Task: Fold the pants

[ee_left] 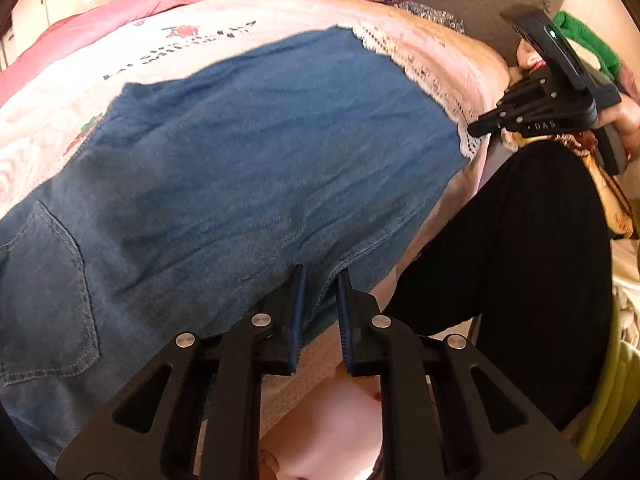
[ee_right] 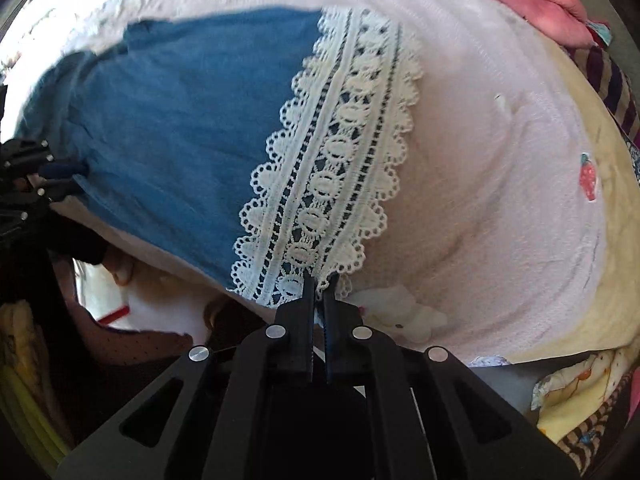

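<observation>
On the bed: blue denim pants [ee_left: 248, 152] lie flat across a pale pink blanket [ee_right: 500, 184], lace hem [ee_right: 328, 168] at the far end.
Left gripper [ee_left: 320, 276]: pinching the near seam edge of the pants, narrow gap, cloth between the pads.
Right gripper [ee_right: 319, 280]: clamped tight on the near corner of the lace hem.
Edges: near pants edge runs along the bed's edge; bare blanket beyond the lace.
Writing: "DAS" reads on the right gripper's body; the blanket's print is too blurred.
Beside: a person's black-clad leg [ee_left: 520, 248].
</observation>
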Demonstrator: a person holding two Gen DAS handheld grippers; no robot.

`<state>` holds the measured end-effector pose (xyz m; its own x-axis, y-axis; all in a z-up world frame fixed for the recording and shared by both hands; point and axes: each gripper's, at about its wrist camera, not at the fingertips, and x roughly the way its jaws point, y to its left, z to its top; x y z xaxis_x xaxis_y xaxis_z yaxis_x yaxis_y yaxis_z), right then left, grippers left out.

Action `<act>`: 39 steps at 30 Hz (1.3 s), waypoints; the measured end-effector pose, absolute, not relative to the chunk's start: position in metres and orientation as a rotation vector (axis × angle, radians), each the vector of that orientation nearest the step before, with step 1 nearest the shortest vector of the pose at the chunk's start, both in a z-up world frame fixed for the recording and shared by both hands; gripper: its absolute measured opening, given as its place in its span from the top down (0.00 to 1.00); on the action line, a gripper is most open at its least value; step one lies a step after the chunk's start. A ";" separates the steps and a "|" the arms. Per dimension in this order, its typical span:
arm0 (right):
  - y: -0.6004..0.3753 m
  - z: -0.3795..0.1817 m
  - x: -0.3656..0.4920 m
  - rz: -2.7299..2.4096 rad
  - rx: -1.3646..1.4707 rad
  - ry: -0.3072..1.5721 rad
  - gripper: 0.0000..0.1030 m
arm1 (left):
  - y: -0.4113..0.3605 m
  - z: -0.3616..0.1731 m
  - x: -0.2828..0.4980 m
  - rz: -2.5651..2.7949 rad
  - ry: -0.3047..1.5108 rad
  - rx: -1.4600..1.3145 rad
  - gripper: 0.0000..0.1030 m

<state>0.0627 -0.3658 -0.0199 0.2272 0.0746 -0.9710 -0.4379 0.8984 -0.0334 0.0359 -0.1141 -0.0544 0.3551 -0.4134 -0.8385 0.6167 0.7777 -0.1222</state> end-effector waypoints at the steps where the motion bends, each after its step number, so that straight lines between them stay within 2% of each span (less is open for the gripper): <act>1: -0.366 -0.020 0.063 0.362 -0.317 1.302 0.94 | -0.114 -0.056 0.038 -0.674 1.015 0.226 0.92; 3: -0.371 -0.015 0.064 0.343 -0.283 1.297 0.91 | -0.111 -0.056 0.040 -0.684 1.025 0.209 0.92; 6: -0.380 0.003 0.062 0.301 -0.257 1.245 0.61 | -0.110 -0.055 0.039 -0.693 1.020 0.206 0.89; 9: -0.383 0.038 0.059 0.305 -0.182 1.120 0.53 | -0.109 -0.050 0.034 -0.717 1.020 0.191 0.74; 10: -0.379 0.055 0.060 0.329 -0.136 1.054 0.48 | -0.107 -0.046 0.031 -0.727 1.015 0.183 0.60; 11: -0.375 0.065 0.062 0.356 -0.102 1.009 0.44 | -0.105 -0.041 0.029 -0.729 1.000 0.176 0.52; 12: -0.365 0.074 0.066 0.404 -0.060 0.970 0.41 | -0.102 -0.035 0.027 -0.731 0.983 0.164 0.52; 14: -0.344 0.082 0.079 0.484 -0.030 0.946 0.40 | -0.086 -0.018 0.027 -0.709 0.939 0.116 0.50; 17: -0.281 0.083 0.105 0.616 -0.094 0.937 0.40 | -0.046 0.007 0.036 -0.606 0.865 0.015 0.37; 20: -0.226 0.075 0.126 0.718 -0.144 0.962 0.40 | -0.001 0.022 0.045 -0.457 0.814 -0.065 0.31; 26: -0.145 0.039 0.165 0.795 -0.224 1.064 0.40 | 0.076 0.022 0.056 -0.225 0.826 -0.202 0.28; 29: -0.140 0.018 0.183 0.811 -0.146 1.149 0.40 | 0.083 0.012 0.059 -0.230 0.861 -0.216 0.28; 30: -0.140 0.012 0.188 0.822 -0.104 1.176 0.43 | 0.083 0.010 0.058 -0.236 0.866 -0.209 0.28; 31: -0.141 0.005 0.198 0.839 -0.039 1.213 0.50 | 0.077 0.006 0.059 -0.238 0.874 -0.187 0.28; 32: -0.135 0.001 0.202 0.842 -0.009 1.227 0.76 | 0.075 0.004 0.060 -0.238 0.884 -0.172 0.28; 33: -0.136 -0.002 0.208 0.837 0.011 1.238 0.92 | 0.072 0.000 0.061 -0.234 0.898 -0.161 0.28; 35: -0.139 -0.001 0.219 0.800 0.023 1.207 0.97 | 0.077 -0.011 0.067 -0.207 0.932 -0.160 0.28; 39: -0.135 -0.001 0.239 0.761 0.005 1.159 0.97 | 0.083 -0.020 0.071 -0.190 0.953 -0.183 0.28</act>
